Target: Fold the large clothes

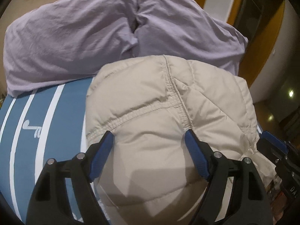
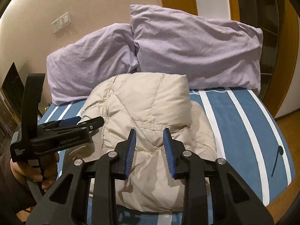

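- One beige quilted jacket is shown, folded.
- Two lilac pillows are shown.
- One blue striped bedsheet is shown.
- Two grippers are shown: left gripper, right gripper.
- One wall switch plate is shown.

Warm dim light, soft shadows, fisheye-warped edges

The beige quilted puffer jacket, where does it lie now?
The beige quilted puffer jacket lies folded on the blue white-striped bed cover, in front of the two lilac pillows, central in both wrist views.
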The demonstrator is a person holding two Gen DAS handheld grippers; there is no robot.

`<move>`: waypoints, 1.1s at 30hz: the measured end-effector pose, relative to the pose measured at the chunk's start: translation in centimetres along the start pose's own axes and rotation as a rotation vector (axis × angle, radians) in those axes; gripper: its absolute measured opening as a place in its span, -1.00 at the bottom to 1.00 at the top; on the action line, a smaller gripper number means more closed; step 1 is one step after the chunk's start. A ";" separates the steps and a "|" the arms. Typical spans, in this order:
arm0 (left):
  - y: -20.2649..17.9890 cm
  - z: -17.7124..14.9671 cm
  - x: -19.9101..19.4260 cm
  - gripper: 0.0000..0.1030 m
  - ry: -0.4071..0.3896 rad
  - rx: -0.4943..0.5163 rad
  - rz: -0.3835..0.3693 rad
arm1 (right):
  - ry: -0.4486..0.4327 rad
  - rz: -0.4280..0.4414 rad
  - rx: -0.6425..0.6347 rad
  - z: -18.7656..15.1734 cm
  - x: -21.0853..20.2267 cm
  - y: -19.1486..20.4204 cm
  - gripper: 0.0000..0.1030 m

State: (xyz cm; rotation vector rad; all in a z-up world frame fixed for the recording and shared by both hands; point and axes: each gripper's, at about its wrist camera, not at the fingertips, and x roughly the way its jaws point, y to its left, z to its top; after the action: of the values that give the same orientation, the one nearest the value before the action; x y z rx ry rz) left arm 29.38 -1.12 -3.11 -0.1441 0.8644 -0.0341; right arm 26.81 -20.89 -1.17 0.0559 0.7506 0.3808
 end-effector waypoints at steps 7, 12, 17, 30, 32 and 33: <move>-1.2 -0.3 0.7 0.53 0.010 0.016 -0.018 | 0.056 -0.040 0.046 -2.1 1.5 -2.0 -0.41; -1.6 -0.3 0.6 0.52 0.004 0.033 -0.022 | 0.091 -0.063 0.061 -3.4 2.8 -3.1 -0.42; -2.0 0.0 -0.5 0.53 -0.028 0.028 -0.038 | 0.119 -0.063 0.101 -4.6 4.0 -4.0 -0.43; -1.5 2.7 -1.5 0.56 -0.143 0.047 0.072 | 0.121 -0.072 0.144 -6.2 5.2 -4.6 -0.44; -1.5 2.7 -1.0 0.58 -0.145 0.055 0.094 | 0.121 -0.073 0.148 -6.2 5.3 -4.7 -0.44; -1.4 2.7 -0.6 0.60 -0.141 0.058 0.103 | 0.121 -0.074 0.150 -6.2 5.3 -4.6 -0.44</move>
State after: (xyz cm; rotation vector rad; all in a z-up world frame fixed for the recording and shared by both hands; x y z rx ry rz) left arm 31.11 -2.15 -0.72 -0.0471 0.7285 0.0472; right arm 27.61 -23.83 -10.05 0.1465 0.8971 0.2582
